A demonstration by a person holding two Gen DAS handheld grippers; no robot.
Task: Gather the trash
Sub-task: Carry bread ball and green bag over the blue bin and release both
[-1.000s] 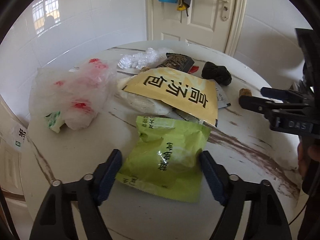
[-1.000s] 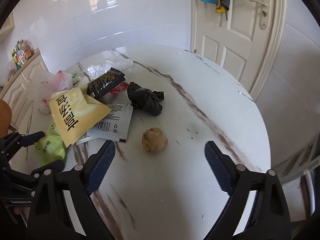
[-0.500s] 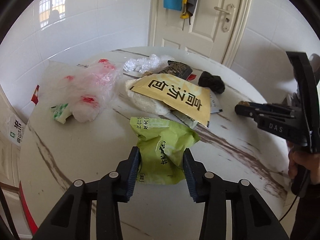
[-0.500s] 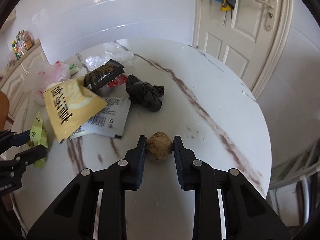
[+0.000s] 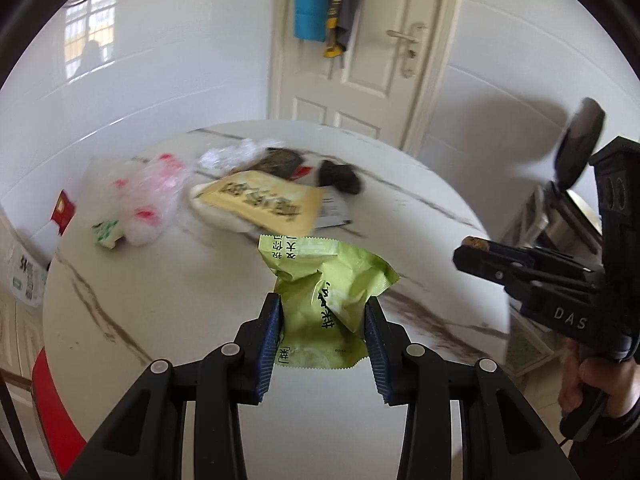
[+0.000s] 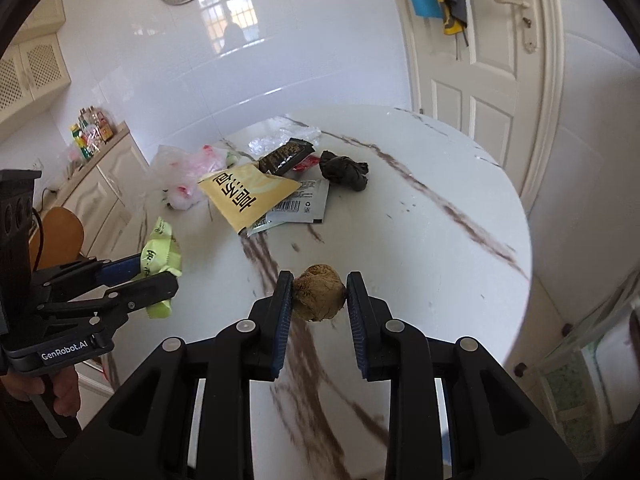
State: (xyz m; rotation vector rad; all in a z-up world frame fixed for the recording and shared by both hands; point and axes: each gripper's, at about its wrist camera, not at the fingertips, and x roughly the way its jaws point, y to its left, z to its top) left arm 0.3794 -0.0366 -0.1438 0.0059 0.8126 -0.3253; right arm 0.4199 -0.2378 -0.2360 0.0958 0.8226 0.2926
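Note:
My left gripper is shut on a crumpled green snack wrapper and holds it above the round marble table. It also shows in the right wrist view. My right gripper is shut on a brown crumpled paper ball, lifted over the table. On the table lie a yellow packet, a white barcode sachet, a black wrapper, a black crumpled bag and a clear bag with red print.
A white door with hanging cloths stands behind the table. A cream cabinet with bottles on top and a wooden chair are at the left. A red stool sits below the table's near-left edge.
Both grippers closed on their items and lifted them off the table: the left with the green wrapper, the right with the brown ball.

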